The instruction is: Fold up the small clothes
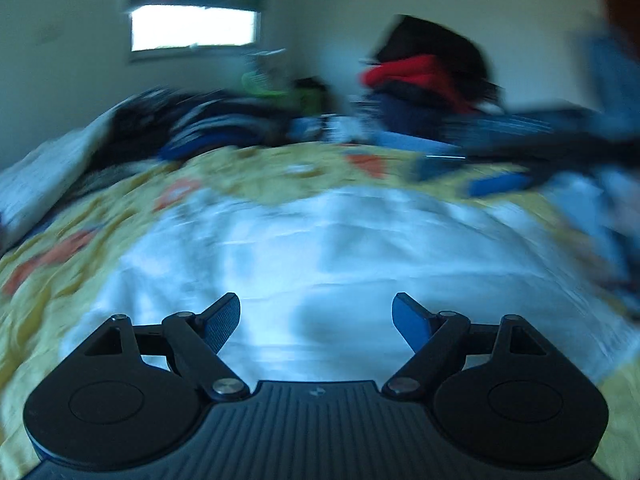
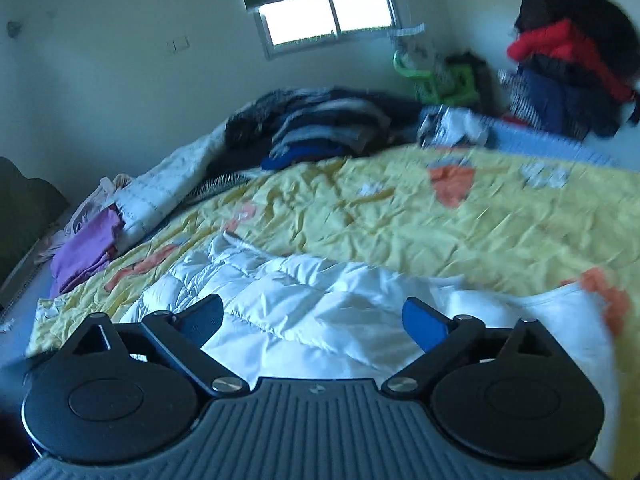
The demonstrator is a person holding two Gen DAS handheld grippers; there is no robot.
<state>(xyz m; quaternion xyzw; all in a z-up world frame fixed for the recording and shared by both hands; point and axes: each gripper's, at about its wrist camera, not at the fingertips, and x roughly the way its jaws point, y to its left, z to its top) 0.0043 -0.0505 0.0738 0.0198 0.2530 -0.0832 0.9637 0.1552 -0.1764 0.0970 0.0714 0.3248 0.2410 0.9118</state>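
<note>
1. Left gripper (image 1: 316, 320) and right gripper (image 2: 312, 322) both spread wide, holding nothing.
2. White garment (image 2: 320, 312) lay crumpled on yellow bedspread (image 2: 420, 224), just ahead of both.
3. Fold looked unstarted; folded stack (image 2: 320, 128) sat behind.

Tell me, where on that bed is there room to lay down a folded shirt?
The yellow quilt is bare between the white garment near the tools and the dark clothes pile at the far edge. It is crowded at the left edge by purple clothes, and along the far side by that pile.
</note>
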